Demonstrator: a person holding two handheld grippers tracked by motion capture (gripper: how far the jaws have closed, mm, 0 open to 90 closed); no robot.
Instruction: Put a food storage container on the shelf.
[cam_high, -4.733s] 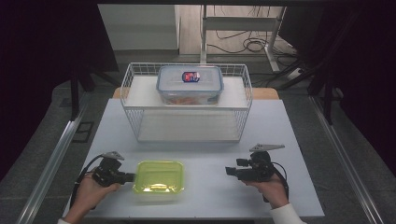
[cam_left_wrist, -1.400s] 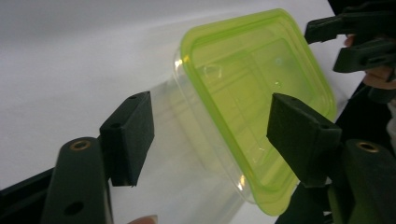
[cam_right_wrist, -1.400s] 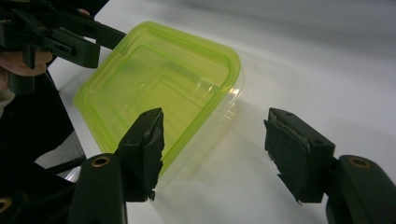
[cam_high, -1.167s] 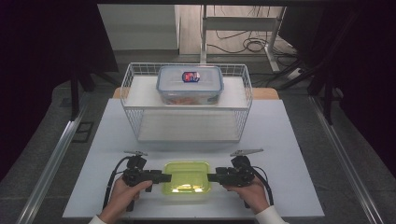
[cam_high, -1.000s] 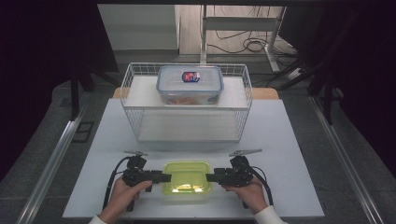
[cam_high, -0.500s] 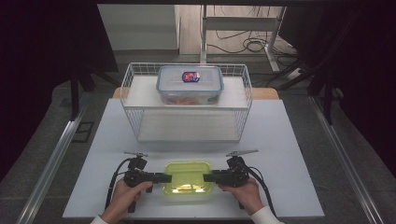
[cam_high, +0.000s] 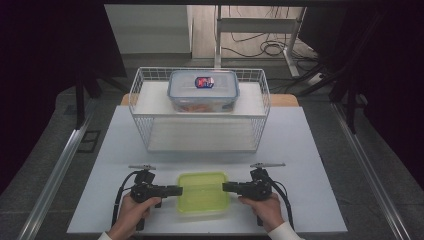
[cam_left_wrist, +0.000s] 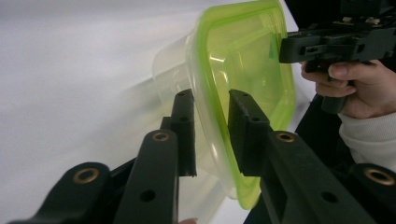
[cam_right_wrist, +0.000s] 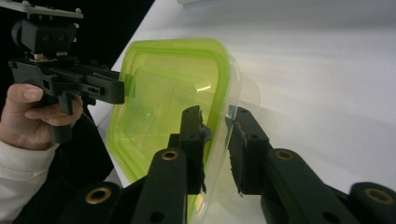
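Observation:
A clear container with a yellow-green lid (cam_high: 202, 192) lies on the white table (cam_high: 310, 150) near its front edge. My left gripper (cam_high: 177, 190) holds its left side, jaws closed over the lid rim (cam_left_wrist: 205, 93). My right gripper (cam_high: 226, 187) holds the opposite side the same way, one jaw on the lid and one under the rim (cam_right_wrist: 224, 93). In the left gripper view my left gripper (cam_left_wrist: 211, 114) faces the right gripper (cam_left_wrist: 285, 49) across the lid. In the right gripper view my right gripper (cam_right_wrist: 215, 123) faces the left gripper (cam_right_wrist: 120, 91).
A white wire basket (cam_high: 135, 107) stands at the back middle of the table. On a shelf inside it sits a clear box with a blue-rimmed lid (cam_high: 202, 90). The table's front edge runs just behind my hands.
4.7 s ago the container lay farther left by my left gripper and my right gripper was well apart. The container now sits central, with both grippers closed in on its sides.

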